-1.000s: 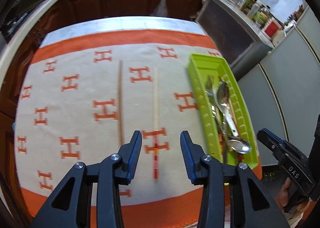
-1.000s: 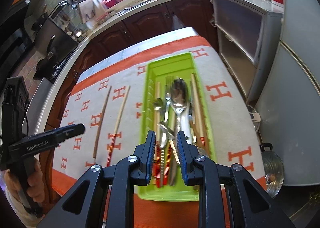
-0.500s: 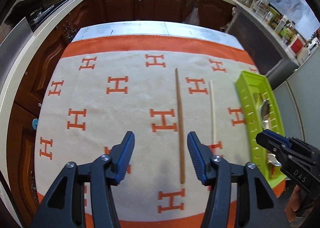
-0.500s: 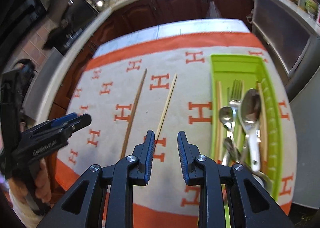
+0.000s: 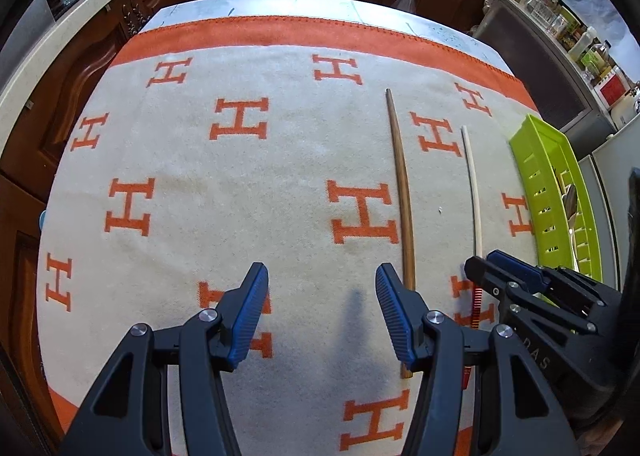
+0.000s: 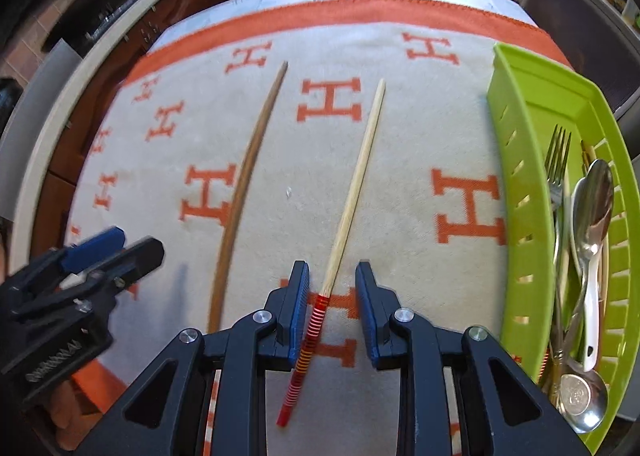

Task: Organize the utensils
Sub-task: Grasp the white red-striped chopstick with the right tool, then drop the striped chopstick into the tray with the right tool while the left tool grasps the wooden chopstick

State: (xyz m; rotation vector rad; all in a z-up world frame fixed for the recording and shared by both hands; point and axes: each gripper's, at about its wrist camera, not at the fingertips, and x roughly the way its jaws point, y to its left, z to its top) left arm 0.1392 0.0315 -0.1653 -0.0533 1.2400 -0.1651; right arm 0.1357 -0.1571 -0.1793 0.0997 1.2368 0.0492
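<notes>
cloth (image 6: 400, 143): big orange H letters all over | green tray (image 6: 516, 159): holding fork and spoons, right side | step: I am lining up my right gripper (image 6: 332, 288), gap narrow, nothing pinched, around the pale chopstick (image 6: 352, 191) on the cloth | left gripper (image 5: 320, 296): half wide, empty, beside the brown chopstick (image 5: 402, 183) | next: I am needing to drop lower, then squeeze

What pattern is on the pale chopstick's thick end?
Red and orange stripes on the pale chopstick, clearest in the right wrist view.

Two chopsticks on the cloth: one brown (image 6: 244, 183), one pale (image 6: 352, 191), one green tray (image 6: 516, 159), one fork (image 6: 558, 159), two grippers
</notes>
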